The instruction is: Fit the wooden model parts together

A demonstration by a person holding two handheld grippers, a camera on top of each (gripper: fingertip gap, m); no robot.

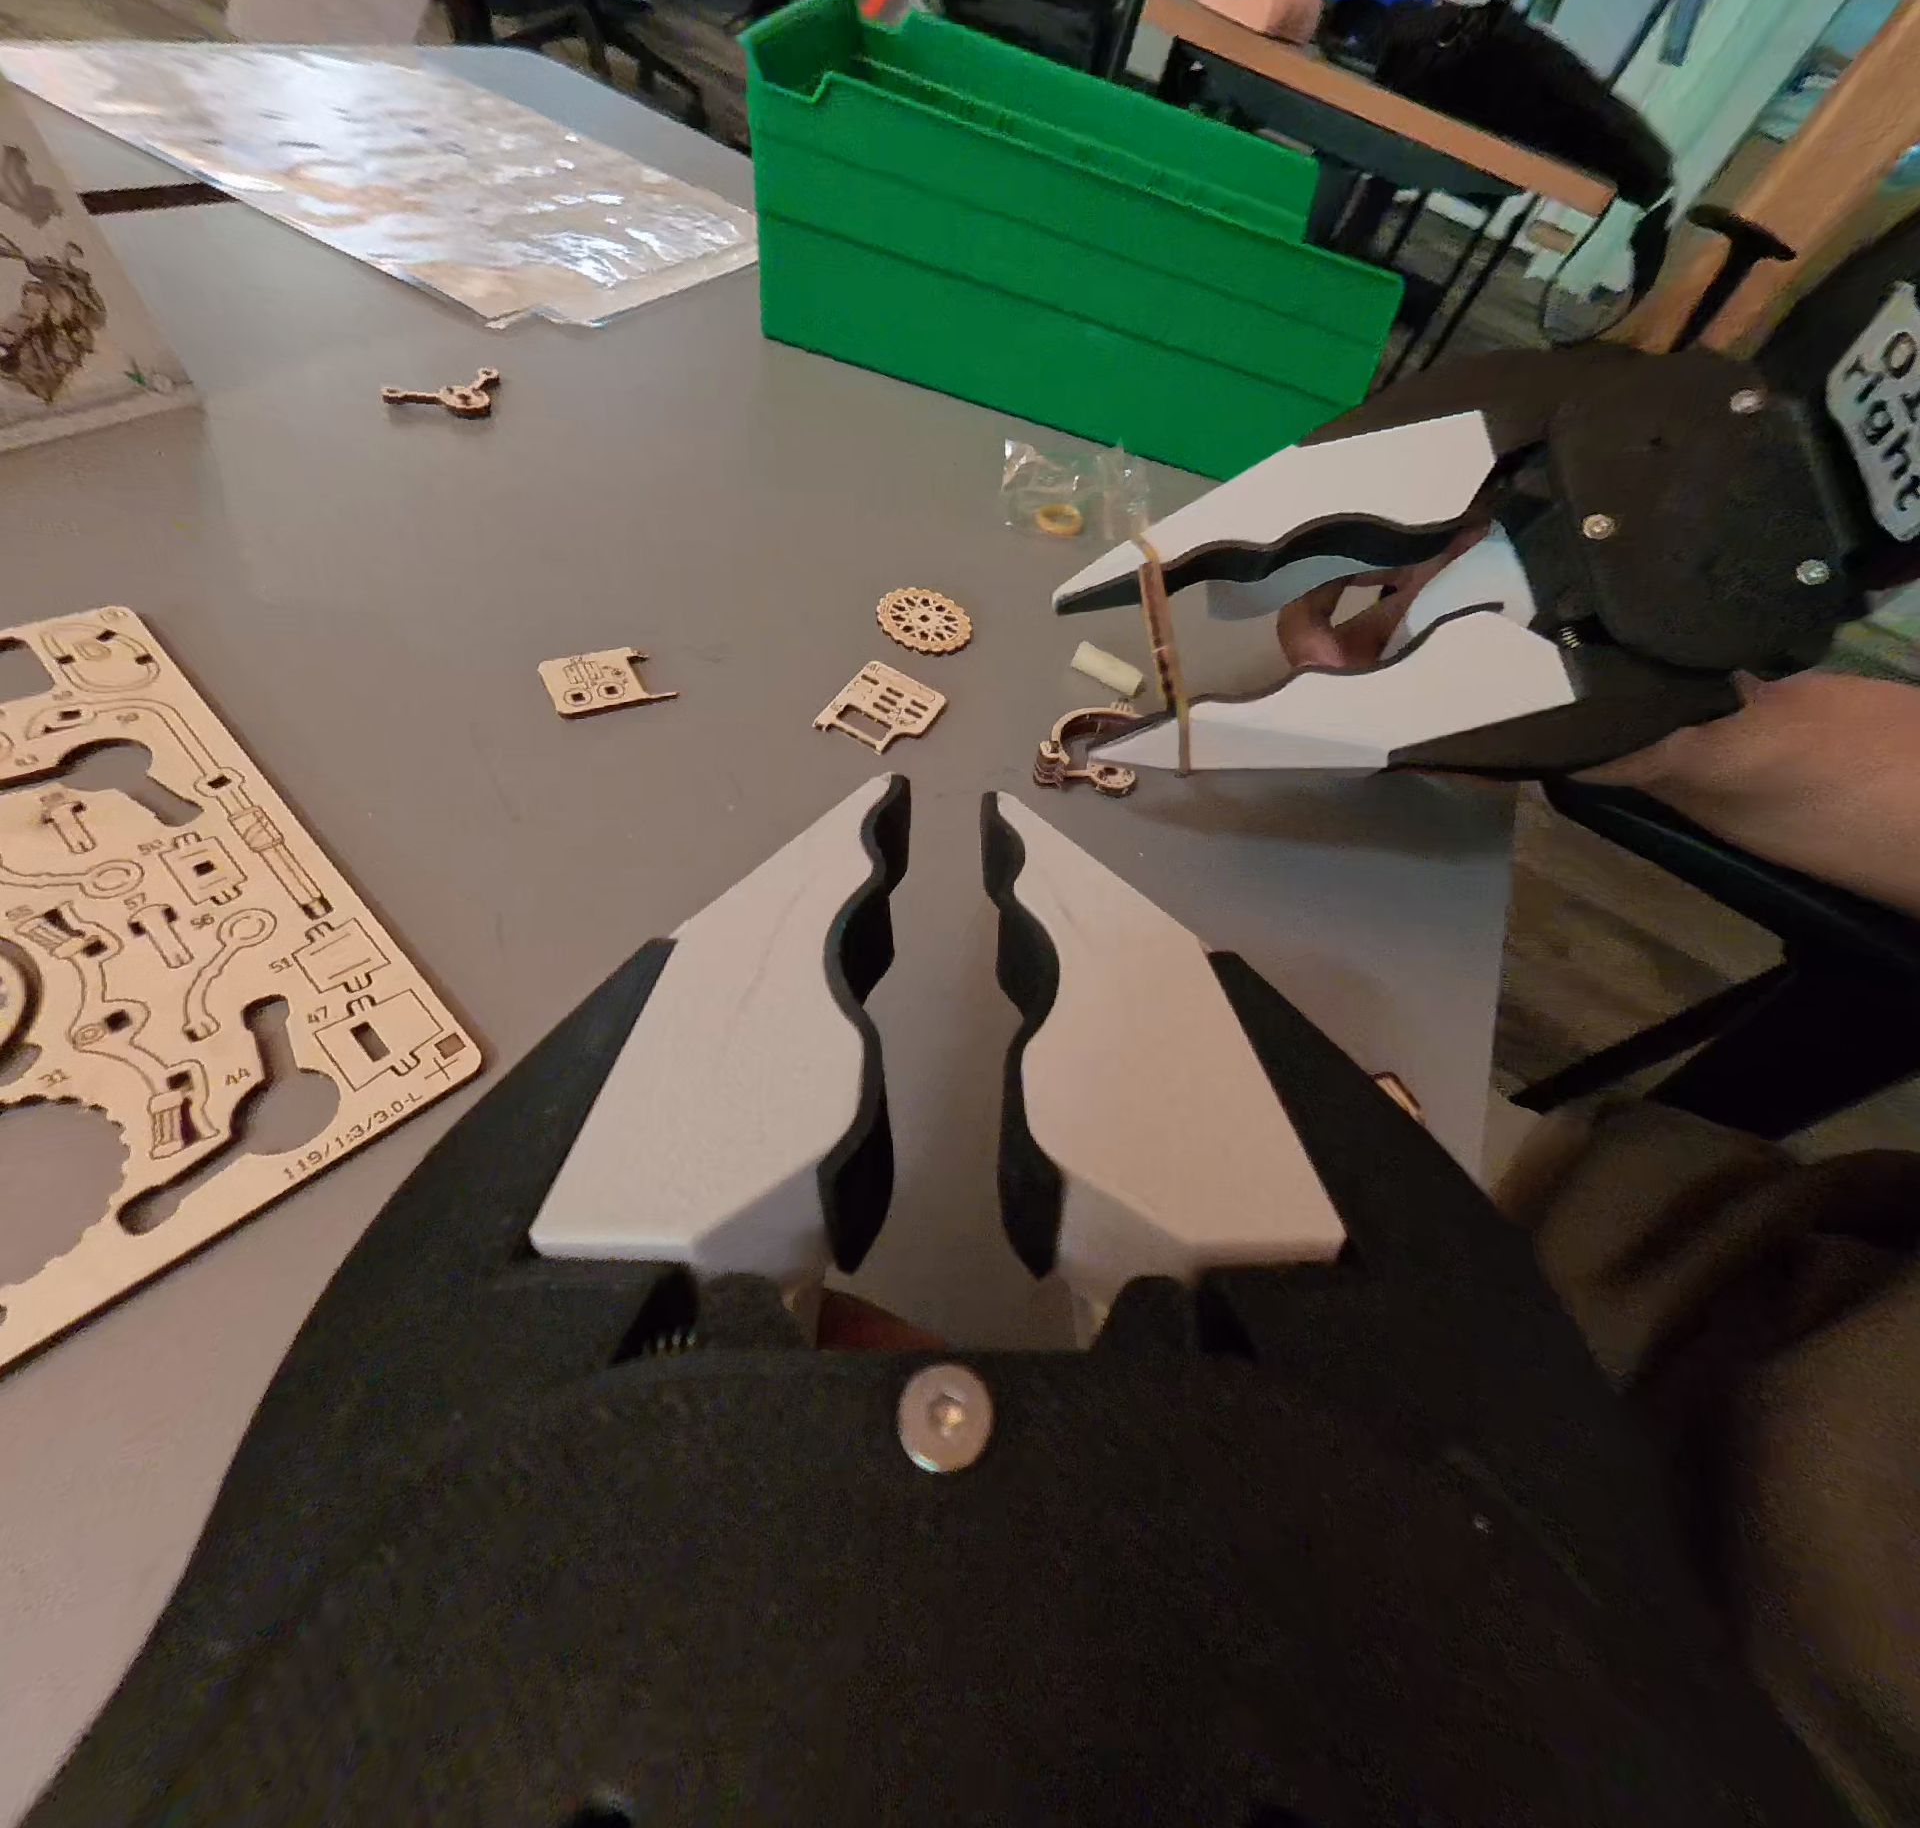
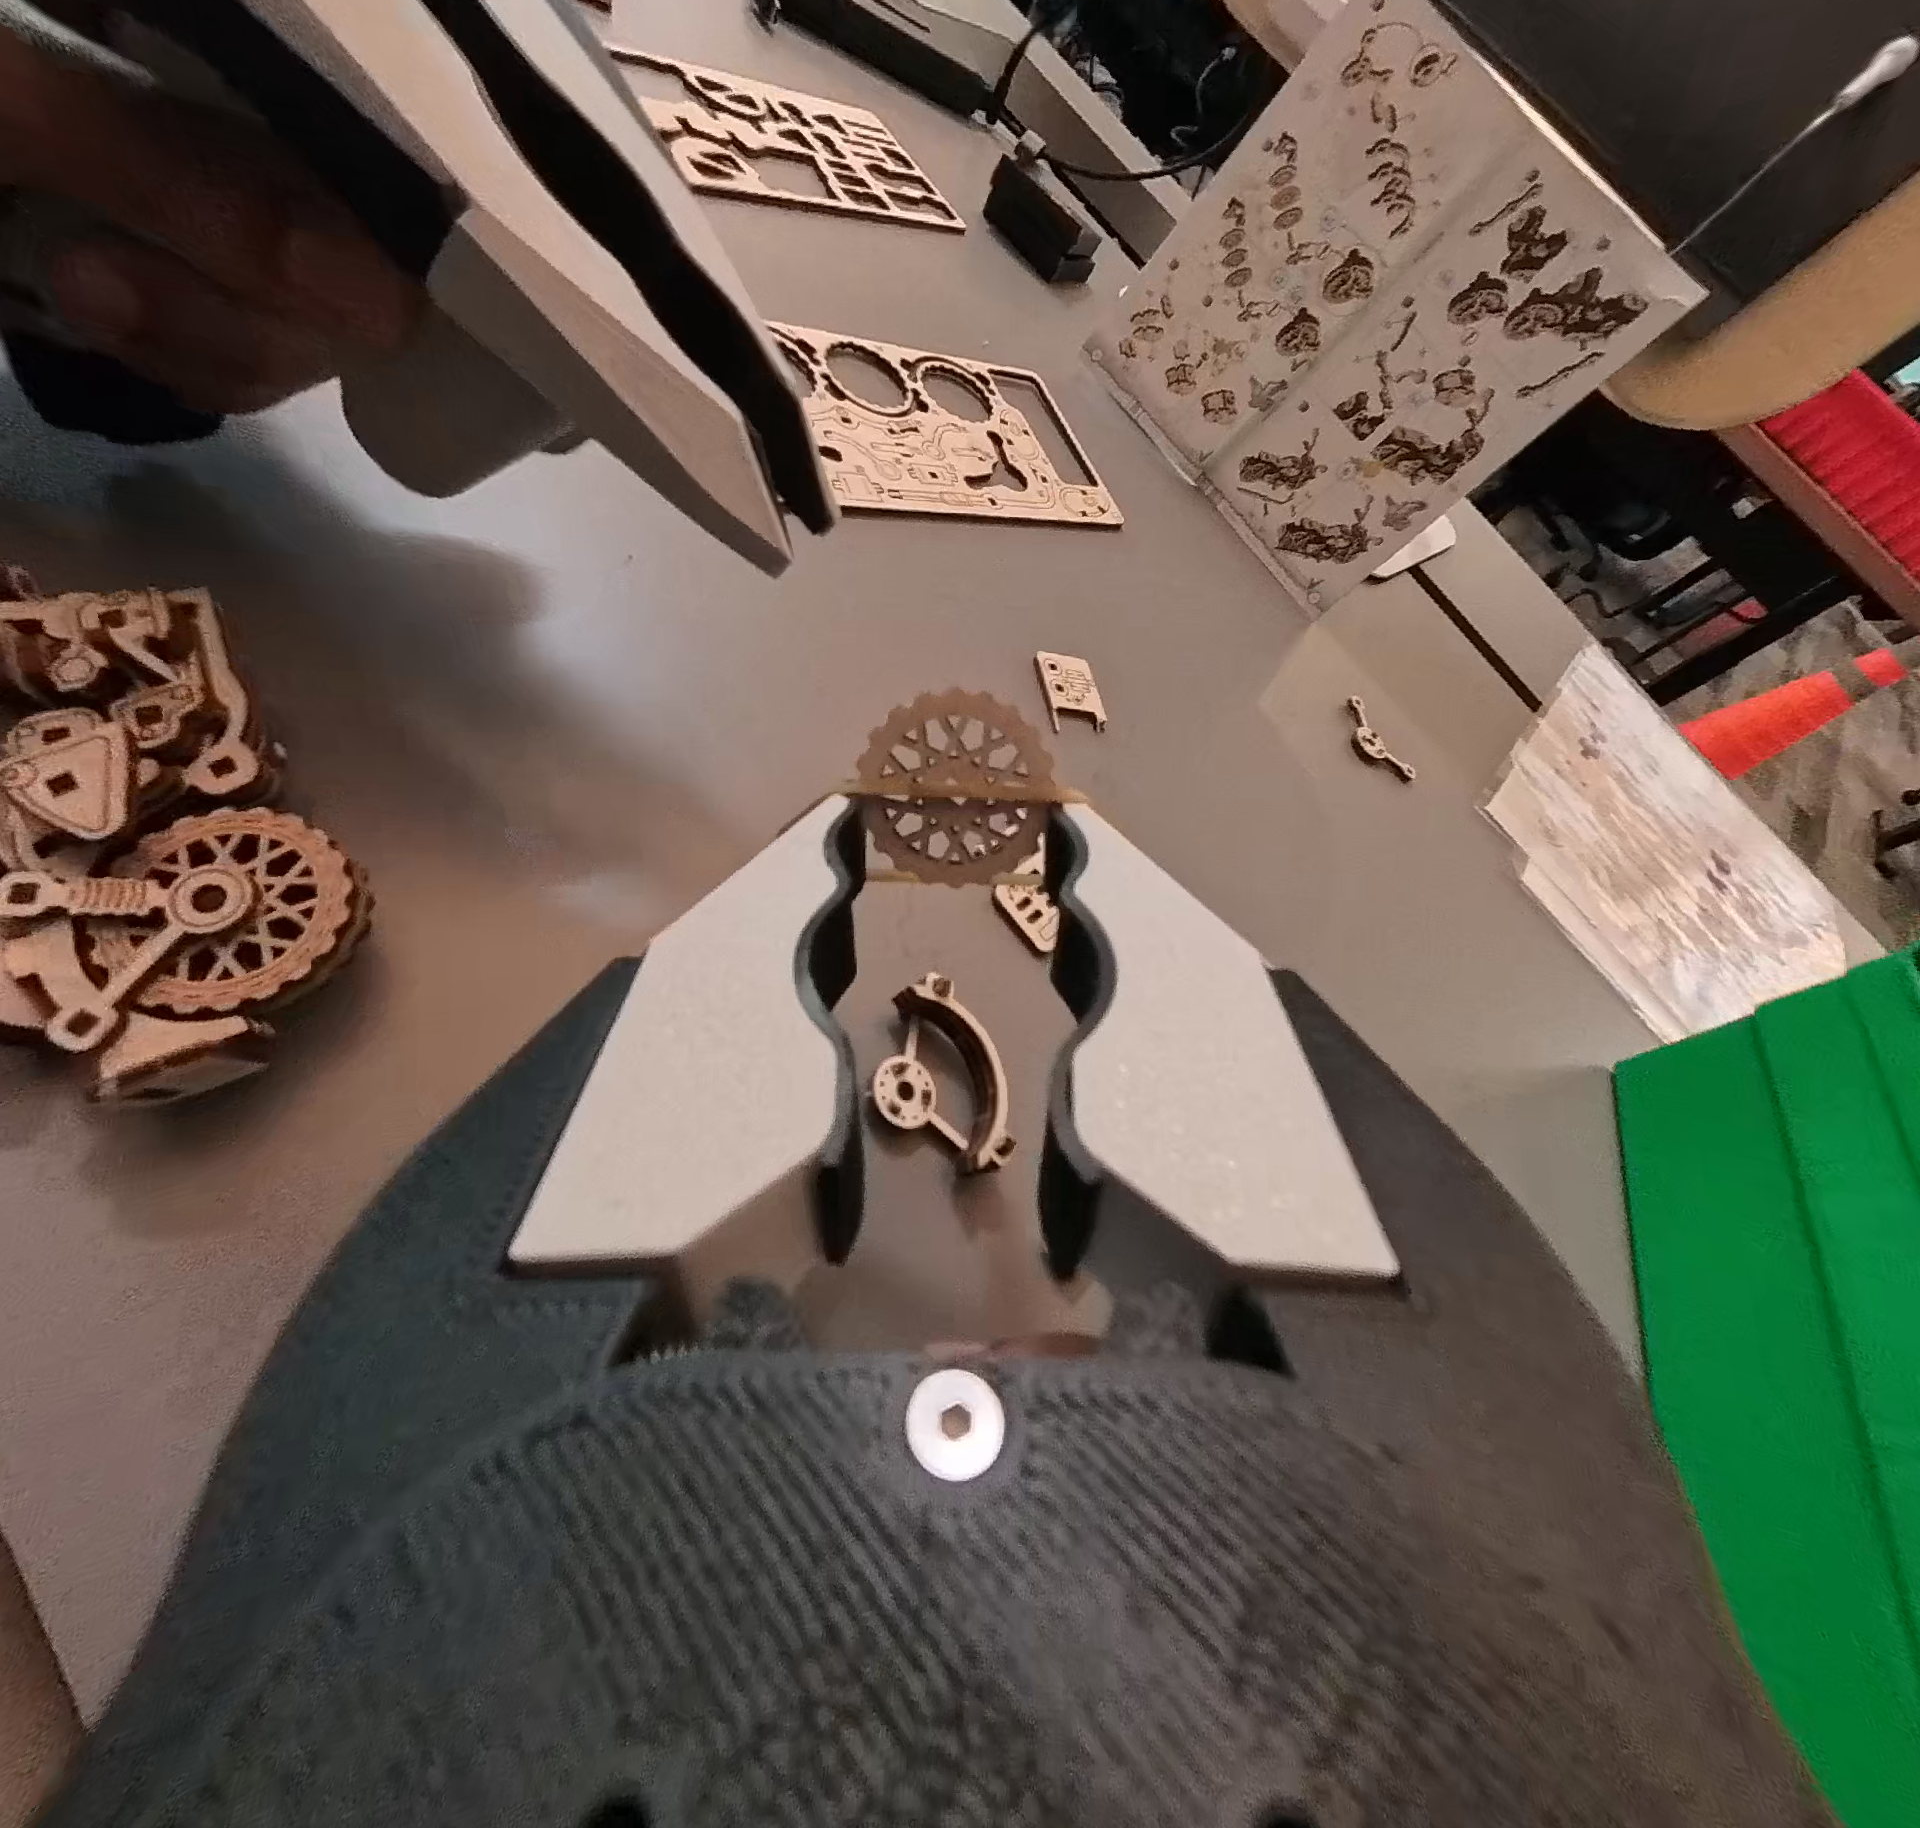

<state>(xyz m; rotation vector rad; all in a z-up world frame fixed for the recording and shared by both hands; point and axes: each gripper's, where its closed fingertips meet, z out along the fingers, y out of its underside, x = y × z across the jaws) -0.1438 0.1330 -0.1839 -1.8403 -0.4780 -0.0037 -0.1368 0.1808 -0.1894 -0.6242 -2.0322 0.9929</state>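
A: What were the right tongs [image 2: 961, 822] doing?

B: They were clamped on a thin wooden piece [image 1: 1162, 651] held edge-on across their tips, above the tabletop [image 1: 623, 531]. What that piece was could not be told. The left tongs [image 1: 943, 802] stood slightly parted and held nothing.

A: And the loose parts?

B: A curved arc part [image 2: 940, 1077] lay right under the right tongs, with a small gear [image 1: 924, 620] and two slotted plates [image 1: 881, 706] [image 1: 603, 682] near by, none joined.

A: So how far along did it look?

B: Well on, by the look of it: a large wheeled assembly [image 2: 156, 843] stood finished off to one side, and the cut-out sheet [image 1: 156, 947] had many empty holes. The held piece and those loose parts were still to be fitted
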